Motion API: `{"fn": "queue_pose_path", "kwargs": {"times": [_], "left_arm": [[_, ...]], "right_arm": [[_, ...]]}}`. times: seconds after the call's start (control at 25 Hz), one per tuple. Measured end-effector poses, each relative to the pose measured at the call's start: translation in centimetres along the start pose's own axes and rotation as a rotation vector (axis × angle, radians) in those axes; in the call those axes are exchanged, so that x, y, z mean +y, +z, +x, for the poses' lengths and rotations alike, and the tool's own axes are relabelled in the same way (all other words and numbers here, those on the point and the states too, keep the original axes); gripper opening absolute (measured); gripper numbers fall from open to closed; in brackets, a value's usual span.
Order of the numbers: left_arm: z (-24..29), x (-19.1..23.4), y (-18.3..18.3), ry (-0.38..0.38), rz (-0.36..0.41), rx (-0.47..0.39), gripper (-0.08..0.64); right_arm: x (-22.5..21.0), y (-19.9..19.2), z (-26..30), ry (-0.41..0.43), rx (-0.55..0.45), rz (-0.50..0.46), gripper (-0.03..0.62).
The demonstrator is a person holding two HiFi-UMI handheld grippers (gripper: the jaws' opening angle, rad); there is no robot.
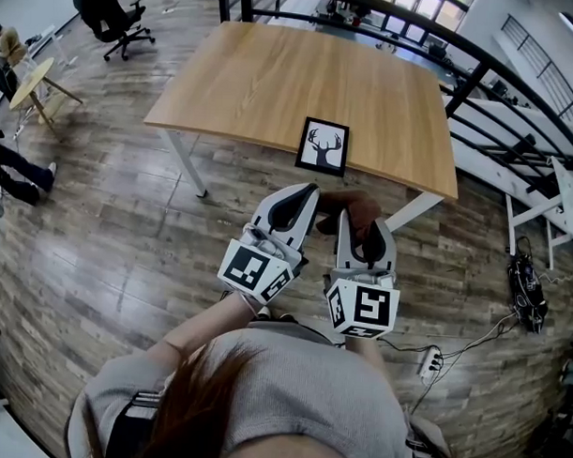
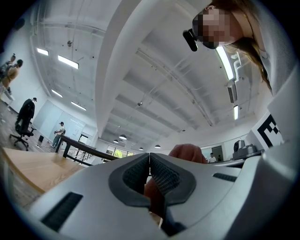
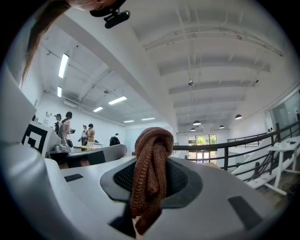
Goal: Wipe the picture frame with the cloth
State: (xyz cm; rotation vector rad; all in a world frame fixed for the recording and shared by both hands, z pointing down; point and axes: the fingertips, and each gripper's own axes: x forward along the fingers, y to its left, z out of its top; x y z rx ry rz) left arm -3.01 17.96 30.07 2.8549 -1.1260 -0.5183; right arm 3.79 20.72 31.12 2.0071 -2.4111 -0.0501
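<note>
**Cloth gripped, frame flat on the table ahead**

Both grippers are held side by side before the person's chest, pointing toward the table (image 1: 254, 81). The left gripper (image 1: 307, 191) has its jaws pressed together on nothing. The right gripper (image 1: 362, 221) pinches a bunched brown knit cloth (image 1: 355, 205). The black frame (image 1: 322, 146), with a deer-head print, lies flat by the table's near edge, apart from both grippers. A chair (image 1: 114, 20) stands beyond the table, and a railing (image 1: 479, 75) runs at right.
</note>
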Motion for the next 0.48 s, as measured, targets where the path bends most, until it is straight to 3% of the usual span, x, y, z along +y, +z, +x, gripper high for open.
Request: {"fn": "queue_pose_path", "kwargs": {"times": [0.48], "left_arm": [[0.04,-0.34,-0.14,-0.026,0.007,0.003,0.009]], "right_arm": [[0.27,-0.07,0.03,0.007,0.005,-0.013,0.133]]}}
